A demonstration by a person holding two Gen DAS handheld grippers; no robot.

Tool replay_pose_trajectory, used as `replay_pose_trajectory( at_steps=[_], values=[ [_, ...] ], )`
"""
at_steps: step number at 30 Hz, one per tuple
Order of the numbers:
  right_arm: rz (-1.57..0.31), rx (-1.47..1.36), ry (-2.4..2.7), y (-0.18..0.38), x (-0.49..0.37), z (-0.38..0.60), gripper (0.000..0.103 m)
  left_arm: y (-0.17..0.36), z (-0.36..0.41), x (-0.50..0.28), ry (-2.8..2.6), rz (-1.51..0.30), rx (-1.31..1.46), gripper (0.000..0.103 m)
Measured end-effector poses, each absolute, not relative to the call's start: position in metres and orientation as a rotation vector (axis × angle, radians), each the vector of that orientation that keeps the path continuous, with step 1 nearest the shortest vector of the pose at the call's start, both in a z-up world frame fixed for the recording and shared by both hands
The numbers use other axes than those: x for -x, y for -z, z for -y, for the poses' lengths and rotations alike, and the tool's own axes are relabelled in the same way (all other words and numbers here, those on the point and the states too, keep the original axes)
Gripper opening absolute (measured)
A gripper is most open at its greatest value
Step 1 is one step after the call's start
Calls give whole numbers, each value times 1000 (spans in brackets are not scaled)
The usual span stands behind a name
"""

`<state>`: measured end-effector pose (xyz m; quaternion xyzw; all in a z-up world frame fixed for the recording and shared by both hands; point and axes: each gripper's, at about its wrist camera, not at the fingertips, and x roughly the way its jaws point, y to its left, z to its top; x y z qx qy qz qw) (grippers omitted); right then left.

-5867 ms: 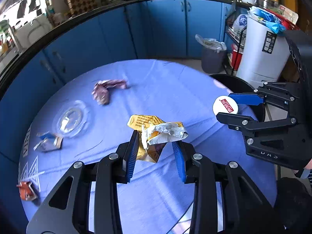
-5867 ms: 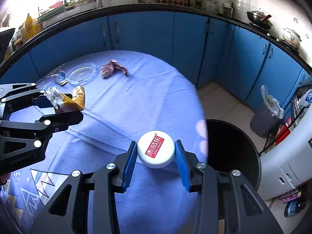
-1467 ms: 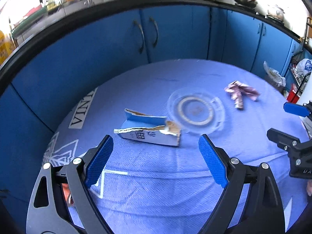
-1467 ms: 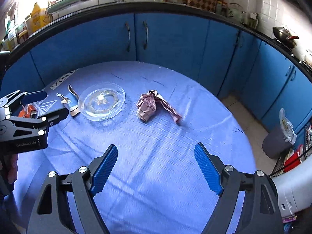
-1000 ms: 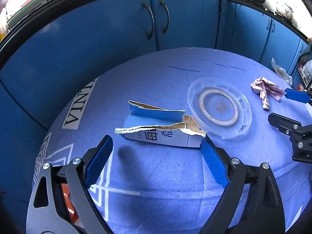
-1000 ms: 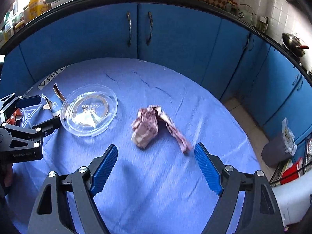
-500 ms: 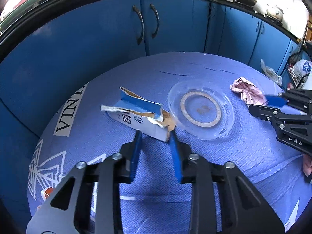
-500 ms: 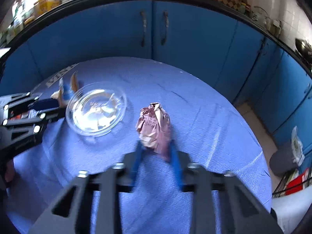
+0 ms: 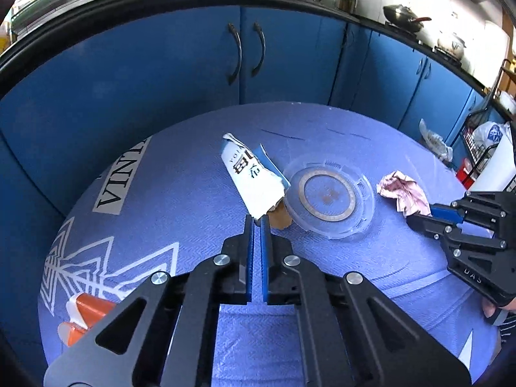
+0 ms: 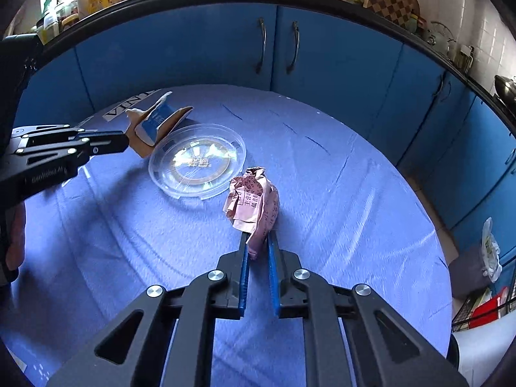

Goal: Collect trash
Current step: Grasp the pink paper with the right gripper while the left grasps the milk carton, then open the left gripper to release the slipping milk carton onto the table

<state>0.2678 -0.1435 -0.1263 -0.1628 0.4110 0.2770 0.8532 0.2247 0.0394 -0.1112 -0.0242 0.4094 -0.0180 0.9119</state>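
My left gripper (image 9: 257, 222) is shut on the corner of a torn blue and white carton (image 9: 253, 180) and holds it tilted above the blue tablecloth; the carton also shows in the right wrist view (image 10: 154, 122). My right gripper (image 10: 258, 242) is shut on a crumpled pink paper (image 10: 254, 200), lifted just off the cloth; the paper also shows in the left wrist view (image 9: 401, 190). A clear plastic lid (image 10: 196, 159) lies flat on the table between the two grippers, also in the left wrist view (image 9: 329, 196).
An orange and white wrapper (image 9: 84, 317) lies near the table's left front edge. Blue cabinets (image 9: 248, 54) curve behind the round table (image 10: 354, 213). A grey bin with a plastic bag (image 9: 433, 142) and a wire rack (image 9: 480, 148) stand on the floor at right.
Both grippers closed from wide open: the left onto the carton, the right onto the pink paper. Both pieces have since been raised and tilted off the cloth.
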Motion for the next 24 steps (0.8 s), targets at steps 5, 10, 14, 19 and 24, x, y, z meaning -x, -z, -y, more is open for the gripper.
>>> replay_pose_trajectory(
  at_steps=[5,10,14,19,24],
  values=[
    [-848,332,-586,119,-256,149,11,101,-33,-215,34,-818,47,3],
    [-828,329,-585,111,-242,160,11,92,-30,-197,34,-799,37,2],
    [-817,324,-586,106,-231,166,11,86,-24,-181,35,-787,24,1],
    [-800,325,-589,99,-218,171,11,77,-18,-161,34,-769,20,0],
    [-780,319,-593,92,-205,179,11,68,-6,-140,45,-752,-7,0]
  ],
)
